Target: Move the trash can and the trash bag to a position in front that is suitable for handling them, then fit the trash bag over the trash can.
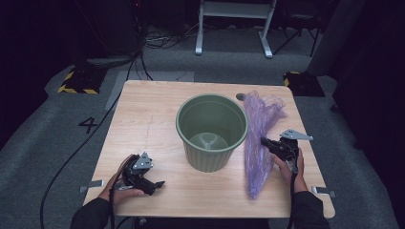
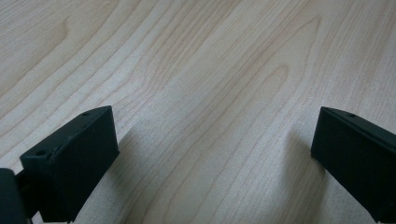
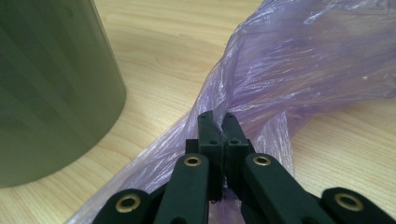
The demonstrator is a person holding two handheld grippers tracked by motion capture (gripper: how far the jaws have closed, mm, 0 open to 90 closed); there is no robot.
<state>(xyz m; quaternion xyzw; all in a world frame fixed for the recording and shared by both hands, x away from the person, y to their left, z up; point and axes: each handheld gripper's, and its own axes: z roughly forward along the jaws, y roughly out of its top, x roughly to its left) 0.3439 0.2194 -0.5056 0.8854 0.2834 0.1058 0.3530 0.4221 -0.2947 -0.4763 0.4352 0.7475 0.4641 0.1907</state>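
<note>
A green plastic bin (image 1: 212, 131) stands upright and empty in the middle of the wooden table (image 1: 143, 114). Its wall (image 3: 51, 88) rises at the left of the right gripper view. A thin purple plastic bag (image 1: 258, 143) lies stretched along the table to the right of the bin. My right gripper (image 1: 265, 141) is shut on a fold of the purple bag (image 3: 299, 79) at its left edge, the film pinched between the jaw tips (image 3: 220, 122). My left gripper (image 1: 160, 184) rests at the front left of the table, open, with bare wood between its pads (image 2: 74, 158).
A small grey disc (image 1: 240, 97) lies on the table behind the bin. Metal clamps (image 1: 91, 184) stick out at both front corners. Beyond the table are grey carpet, cables, a white frame's legs (image 1: 234, 28) and yellow-black striped blocks (image 1: 79, 81).
</note>
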